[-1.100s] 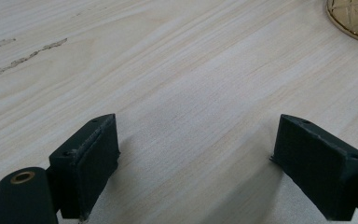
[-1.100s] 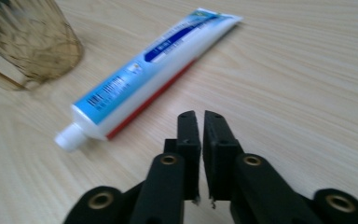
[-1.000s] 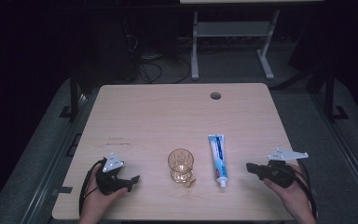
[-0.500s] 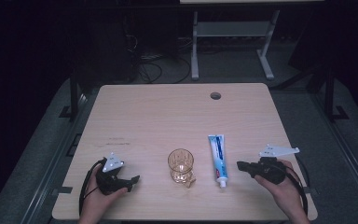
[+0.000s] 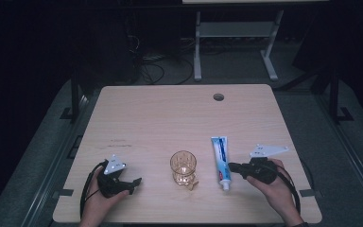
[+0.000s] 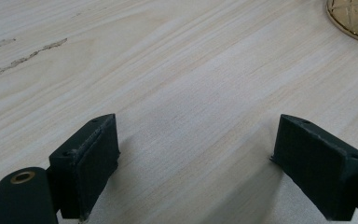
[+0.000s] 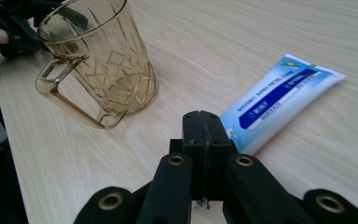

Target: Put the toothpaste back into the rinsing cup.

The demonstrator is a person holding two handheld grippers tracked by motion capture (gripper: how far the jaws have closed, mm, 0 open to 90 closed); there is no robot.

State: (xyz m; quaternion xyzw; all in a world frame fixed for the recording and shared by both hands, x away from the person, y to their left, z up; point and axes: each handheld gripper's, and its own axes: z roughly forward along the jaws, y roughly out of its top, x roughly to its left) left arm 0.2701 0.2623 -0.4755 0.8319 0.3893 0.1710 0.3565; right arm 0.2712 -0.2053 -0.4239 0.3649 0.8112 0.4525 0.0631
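nothing is picked up yet, so the work looks to be at its very start: the right tool, jaws pressed shut w/ nothing between them, sits at the near right of the pale wood-grain bench w/ its tip just beside the cap end of the blue and white plastic toothpaste tube, not clearly touching. the tube lies flat, cap toward the near edge, crimped end pointing far. just left of it, apart from it, the amber cut-glass mug w/ handle stands upright near the bench's middle-near edge, handle on the near side. the left tool rests low at near left, jaws spread wide over bare wood and gripping nothing. my guess is the tube is the target; opening the right jaws, the grasp and whatever placing follows are all left to do. materials: tube is soft, glossy, flattish, prob. squashes under a pinch; mug is hard, clear, diamond-faceted, smooth rim; bench is matte laminate w/ a round cable hole at the far side and a few faint scuffs.
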